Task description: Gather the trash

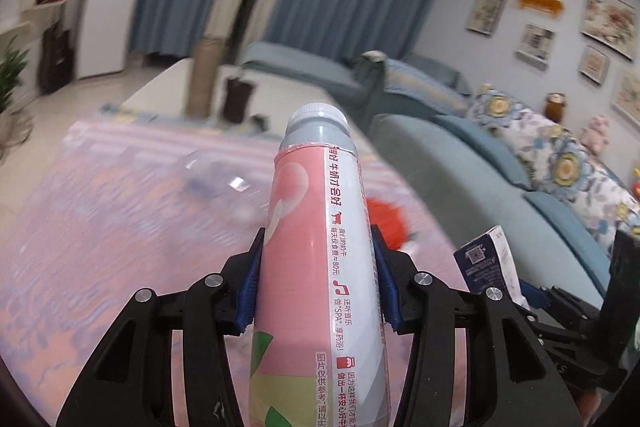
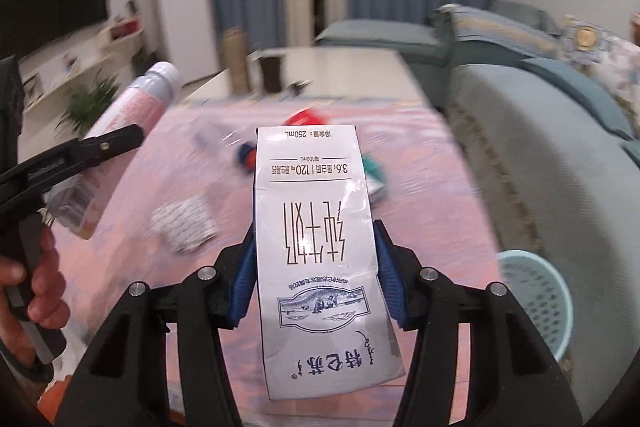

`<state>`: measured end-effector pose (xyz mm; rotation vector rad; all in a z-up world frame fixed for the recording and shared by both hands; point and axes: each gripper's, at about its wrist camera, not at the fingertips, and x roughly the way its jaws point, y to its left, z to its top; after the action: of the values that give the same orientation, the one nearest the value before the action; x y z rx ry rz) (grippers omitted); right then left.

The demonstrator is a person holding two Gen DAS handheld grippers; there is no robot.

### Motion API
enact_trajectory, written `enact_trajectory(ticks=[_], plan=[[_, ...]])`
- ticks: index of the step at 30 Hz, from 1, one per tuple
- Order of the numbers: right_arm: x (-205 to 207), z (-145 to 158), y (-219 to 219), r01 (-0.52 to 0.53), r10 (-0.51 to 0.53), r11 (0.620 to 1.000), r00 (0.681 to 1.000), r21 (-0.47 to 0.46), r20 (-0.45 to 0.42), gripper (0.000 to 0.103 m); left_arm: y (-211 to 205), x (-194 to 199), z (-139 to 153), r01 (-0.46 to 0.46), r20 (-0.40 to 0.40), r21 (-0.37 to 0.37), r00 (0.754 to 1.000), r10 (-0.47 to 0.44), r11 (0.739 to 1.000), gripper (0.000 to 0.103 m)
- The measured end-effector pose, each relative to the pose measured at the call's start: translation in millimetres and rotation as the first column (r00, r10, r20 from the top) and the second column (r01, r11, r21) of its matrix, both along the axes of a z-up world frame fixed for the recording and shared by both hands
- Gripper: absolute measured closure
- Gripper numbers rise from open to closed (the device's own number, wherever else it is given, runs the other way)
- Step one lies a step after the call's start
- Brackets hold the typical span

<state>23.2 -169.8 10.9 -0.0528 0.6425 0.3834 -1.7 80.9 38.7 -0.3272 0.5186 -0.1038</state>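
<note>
My left gripper (image 1: 316, 251) is shut on a pink and grey drink bottle (image 1: 316, 247) with a white cap, held above the pink tablecloth (image 1: 100, 227). My right gripper (image 2: 314, 247) is shut on a white milk carton (image 2: 316, 227) with its print upside down. The carton (image 1: 486, 259) also shows at the right of the left wrist view. The bottle (image 2: 132, 111) and the left gripper appear at the left of the right wrist view, with a hand (image 2: 28, 291) on the handle. A light blue mesh basket (image 2: 536, 307) stands on the floor by the sofa.
More litter lies on the cloth: a crumpled white wrapper (image 2: 184, 223), a red piece (image 2: 304, 117), a blue and orange scrap (image 2: 246, 157) and a clear plastic bottle (image 1: 216, 171). Beyond stand a brown cylinder (image 1: 204, 79) and a dark cup (image 1: 238, 99). A blue sofa (image 2: 560, 155) runs along the right.
</note>
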Motion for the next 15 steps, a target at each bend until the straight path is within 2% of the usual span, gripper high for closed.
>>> enact_trajectory(ticks=[4, 7, 11, 15], plan=[[7.5, 9.1, -54.9, 0.137, -0.138, 0.990, 0.990, 0.033, 0.025, 0.053, -44.0, 20.9, 17.8, 0.087, 0.041, 0.003, 0.995, -0.087, 0.996, 0.057], [13.0, 5.1, -98.8, 0.245, -0.247, 0.967, 0.969, 0.067, 0.012, 0.053, -85.9, 38.6, 27.5, 0.175, 0.054, 0.029, 0.983, -0.176, 0.984, 0.057], [13.9, -12.5, -149.7, 0.373, -0.372, 0.924, 0.928, 0.083, -0.023, 0.053, -142.3, 64.3, 29.5, 0.276, 0.056, 0.068, 0.958, -0.280, 0.959, 0.057], [21.3, -36.5, -199.1, 0.485, -0.478, 0.869, 0.874, 0.100, -0.085, 0.053, -193.0, 91.7, 15.1, 0.380, 0.023, 0.059, 0.924, -0.382, 0.923, 0.057]])
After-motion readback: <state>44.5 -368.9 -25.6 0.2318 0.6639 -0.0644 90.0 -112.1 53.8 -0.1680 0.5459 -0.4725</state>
